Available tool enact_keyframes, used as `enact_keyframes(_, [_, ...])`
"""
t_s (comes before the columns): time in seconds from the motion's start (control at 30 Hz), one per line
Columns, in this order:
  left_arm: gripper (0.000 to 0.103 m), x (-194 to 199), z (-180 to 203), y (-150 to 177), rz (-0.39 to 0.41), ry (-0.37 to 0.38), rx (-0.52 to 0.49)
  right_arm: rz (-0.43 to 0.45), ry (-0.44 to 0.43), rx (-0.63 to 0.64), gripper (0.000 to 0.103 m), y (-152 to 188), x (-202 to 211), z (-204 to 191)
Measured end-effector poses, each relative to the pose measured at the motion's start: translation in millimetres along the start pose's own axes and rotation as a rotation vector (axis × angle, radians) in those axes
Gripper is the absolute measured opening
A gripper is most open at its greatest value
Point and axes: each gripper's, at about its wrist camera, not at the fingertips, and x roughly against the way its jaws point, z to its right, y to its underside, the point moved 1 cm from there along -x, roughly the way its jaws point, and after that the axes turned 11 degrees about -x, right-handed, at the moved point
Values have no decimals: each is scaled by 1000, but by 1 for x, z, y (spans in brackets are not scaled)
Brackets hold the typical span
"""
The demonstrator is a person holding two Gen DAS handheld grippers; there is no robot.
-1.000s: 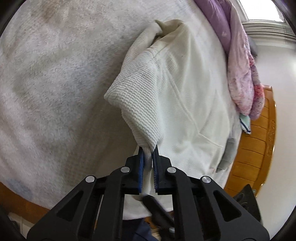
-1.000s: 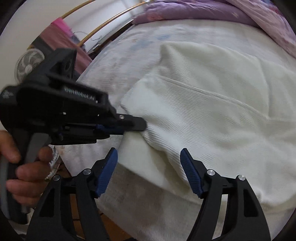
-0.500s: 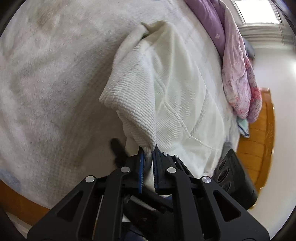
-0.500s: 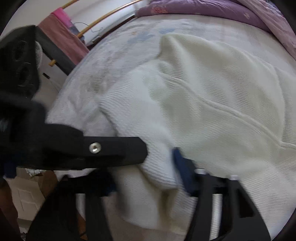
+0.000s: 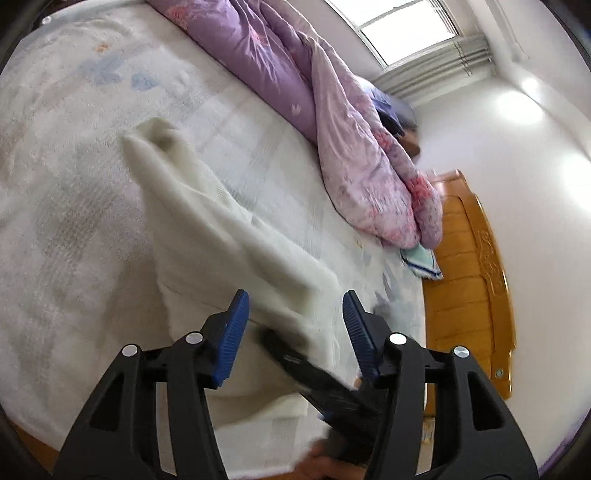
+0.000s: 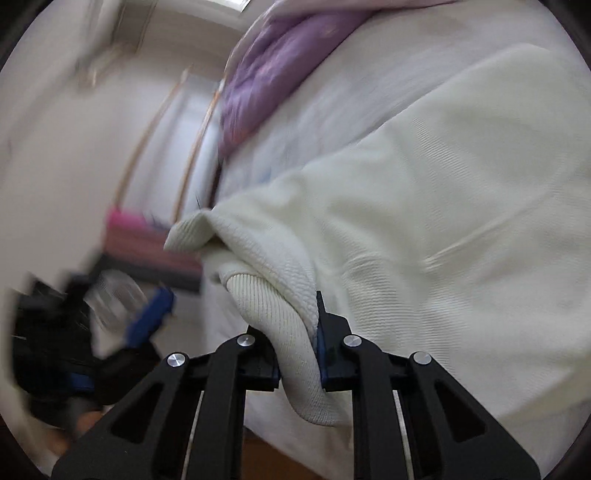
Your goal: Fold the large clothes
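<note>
A large cream knit garment [image 5: 221, 251] lies on the white bed sheet [image 5: 66, 221], stretched toward me from the bed's middle. My left gripper [image 5: 293, 332] is open and empty above its near part, blue pads wide apart. In the right wrist view the garment [image 6: 424, 221] fills the right side. My right gripper [image 6: 299, 350] is shut on its ribbed hem, which bunches up between the pads and hangs below them. The right gripper also shows blurred in the left wrist view [image 5: 321, 376], and the left gripper shows blurred in the right wrist view [image 6: 144, 321].
A purple and pink duvet [image 5: 332, 122] is heaped along the far side of the bed. A wooden headboard [image 5: 469, 277] stands at the right, with a small folded cloth [image 5: 421, 262] beside it. A window [image 5: 399, 22] is at the back. The bed's near edge is close below.
My left gripper has let go of the garment's edge and opened wide. My right gripper has closed on the ribbed hem and lifted it. Both views have swung.
</note>
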Motion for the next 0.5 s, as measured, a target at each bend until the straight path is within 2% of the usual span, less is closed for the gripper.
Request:
enact_keyframes(0.13, [56,-28,10,2,-22,-42,32,129,-104,-209,13,-22,66,48])
enact_keyframes(0.17, [62,-34,12,3,-30,-65,28,168,-121,-267,13,-24,83,66])
enact_keyframes(0.23, [65,-52,17,10,-65,-122,-5,228,-120,-346,13,-25,106,97])
enact_keyframes(0.33, [74,-92,21,25,-174,-208,-46,279,-61,-477,14,-19,132,153])
enact_keyframes(0.4, [75,-121,17,42,-262,-257,-67,224,22,-497,14,-21,127,174])
enact_keyframes(0.43, [75,-133,13,50,-295,-276,-63,188,72,-496,18,-21,123,183])
enact_keyframes(0.47, [75,-144,7,57,-329,-304,-48,169,137,-479,20,-24,121,188])
enact_keyframes(0.5, [75,-153,2,64,-358,-309,-37,167,160,-465,22,-26,126,191])
